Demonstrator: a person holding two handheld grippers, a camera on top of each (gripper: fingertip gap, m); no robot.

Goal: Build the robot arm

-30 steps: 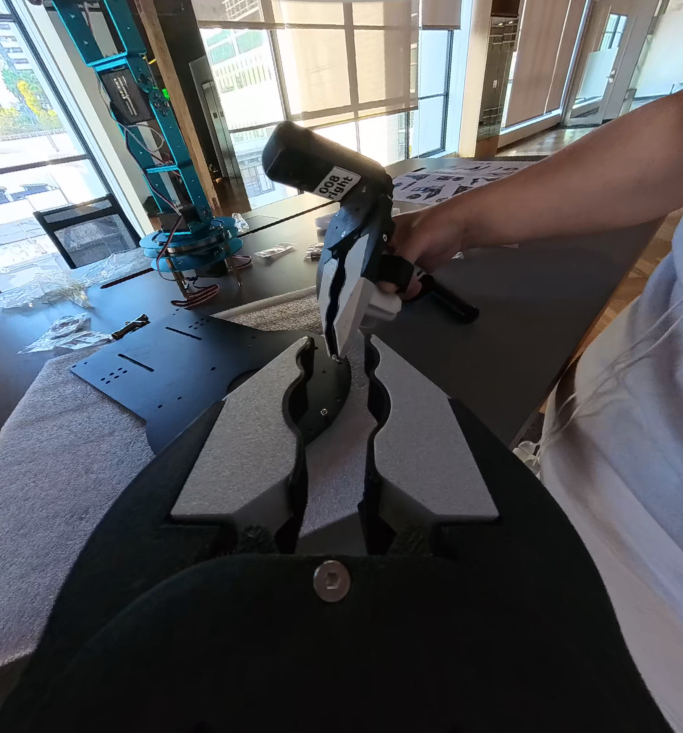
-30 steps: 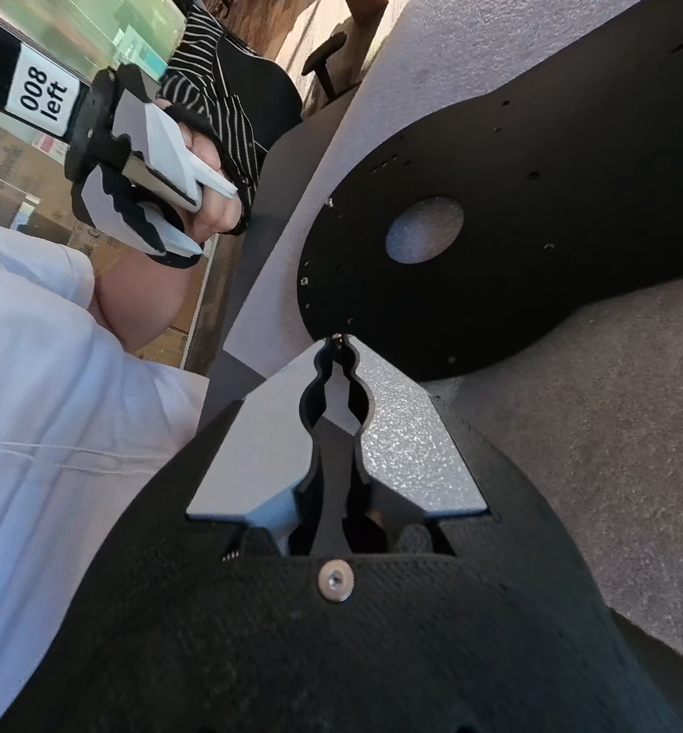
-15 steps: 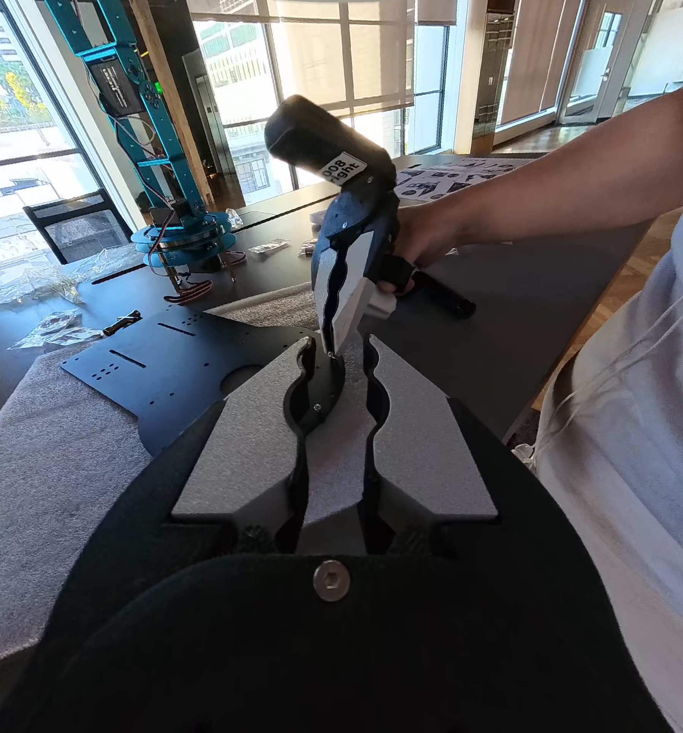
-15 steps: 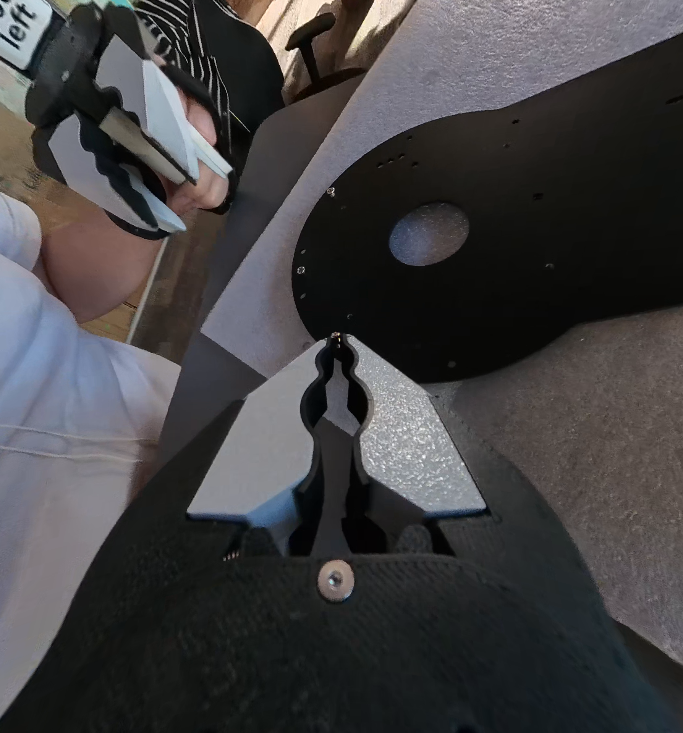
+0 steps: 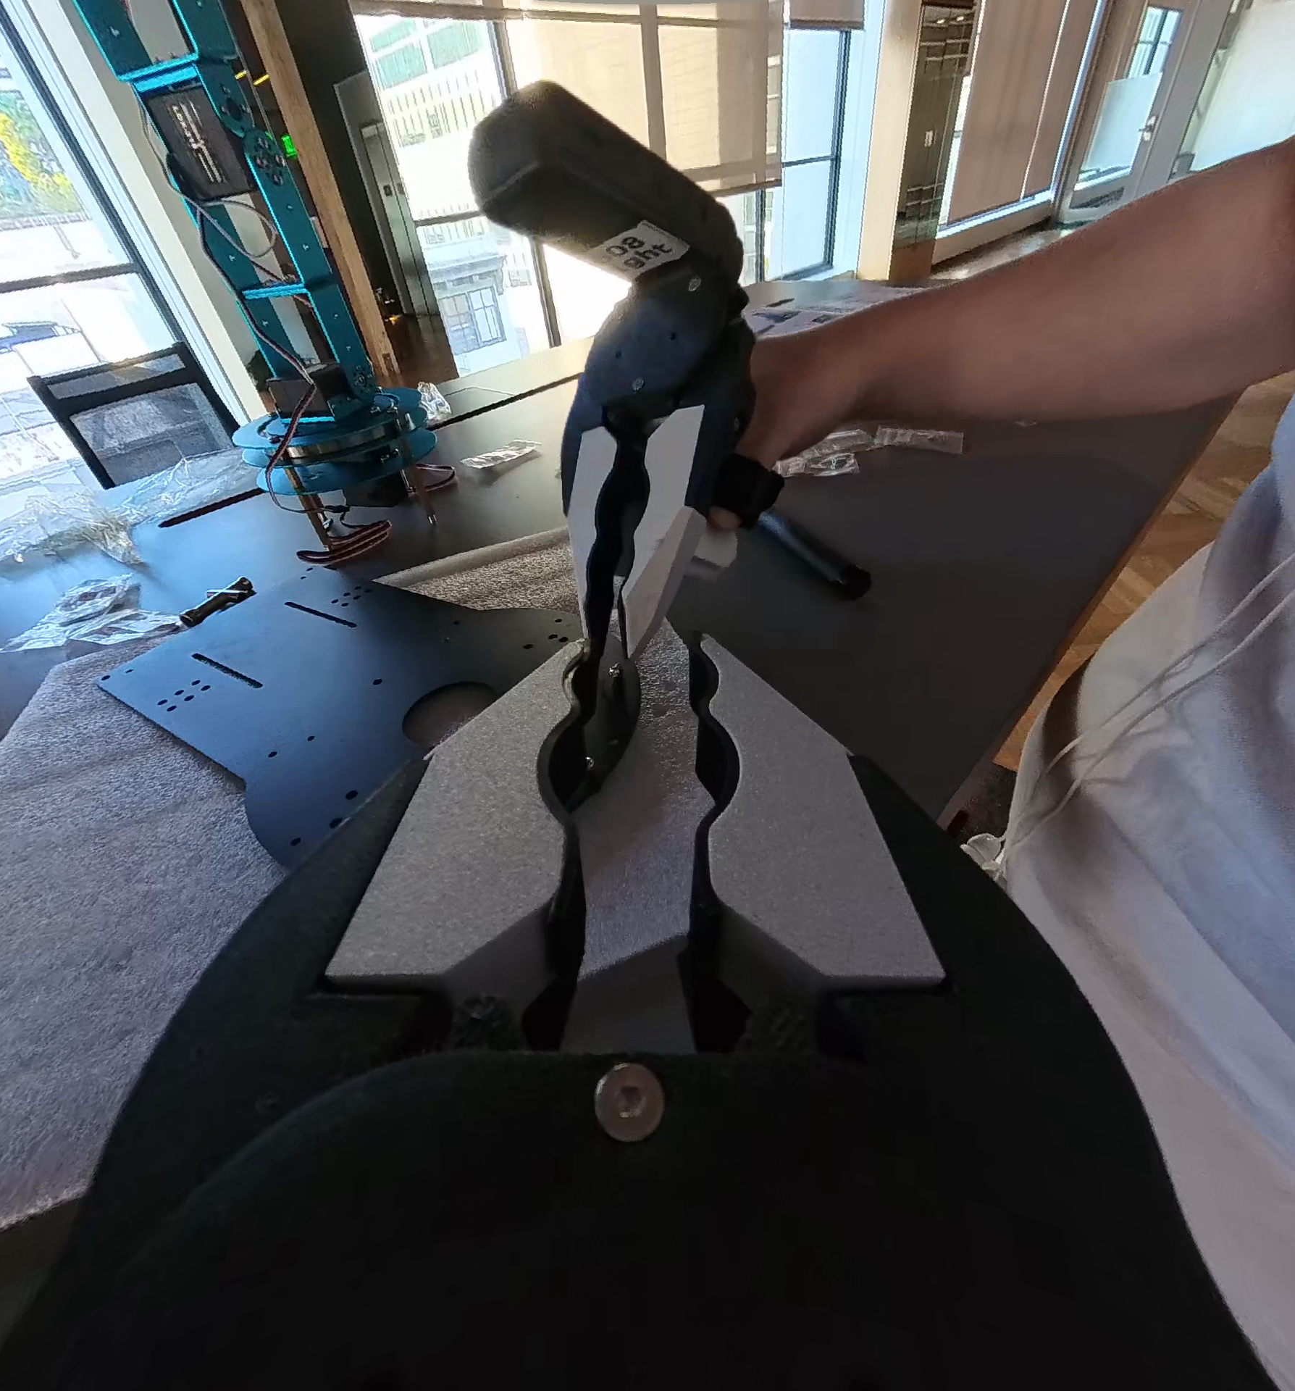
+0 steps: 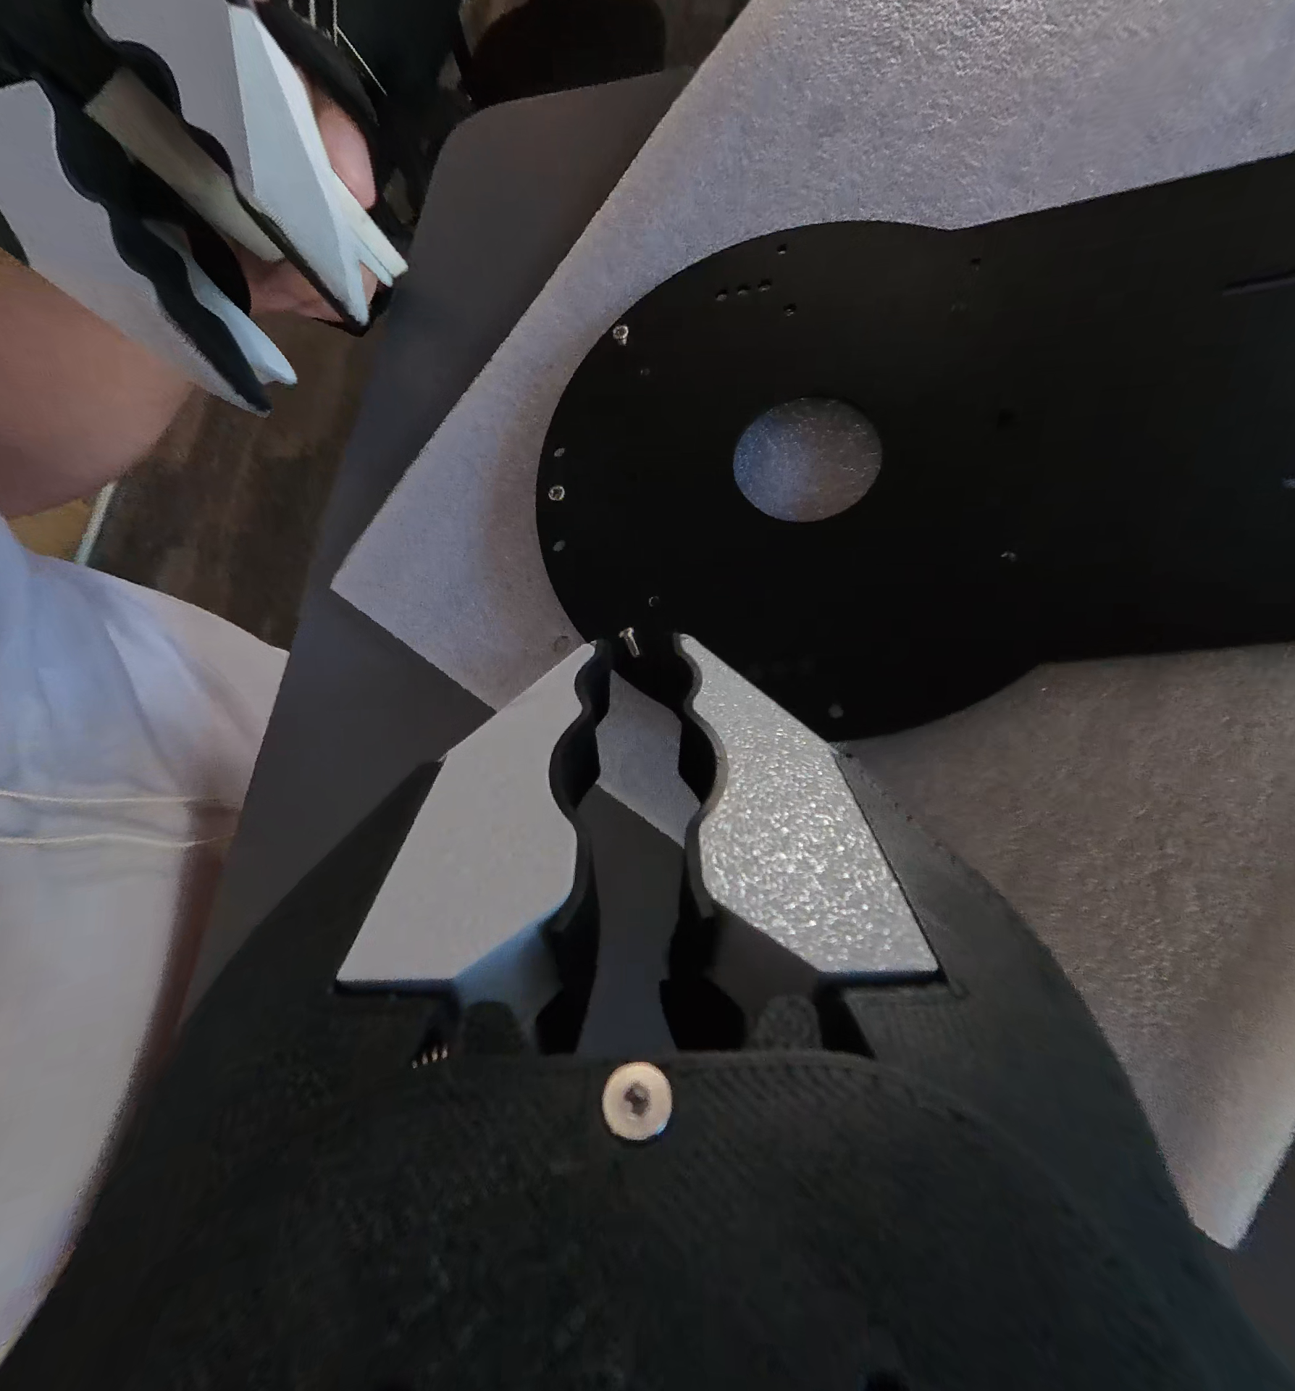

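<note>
A flat black metal plate (image 6: 1006, 451) with a round hole (image 6: 808, 459) and small drilled holes lies on a grey foam mat (image 6: 1043, 865). My right gripper (image 6: 638, 643) is open, its tips just over the plate's rounded rim. A small silver screw (image 6: 629, 641) stands on the plate between the tips, free of both. Two more screws (image 6: 556, 493) sit in rim holes. My left gripper (image 5: 641, 658) is open and empty, above the mat and aimed at the same rim. The right gripper (image 5: 614, 632) also shows in the left wrist view, pointing steeply down onto the plate (image 5: 313, 692).
A blue robot arm (image 5: 313, 421) stands at the back of the dark table, with clear plastic bags (image 5: 80, 602) and a small black rod (image 5: 215, 595) near it. A chair (image 5: 125, 421) is behind. A person in a white shirt (image 5: 1194, 828) stands at the right table edge. The grippers' ends are close to 10 cm from one another.
My right gripper has opened and let go of the small screw, which now stands on the plate's rim. My left gripper has moved closer to the right one.
</note>
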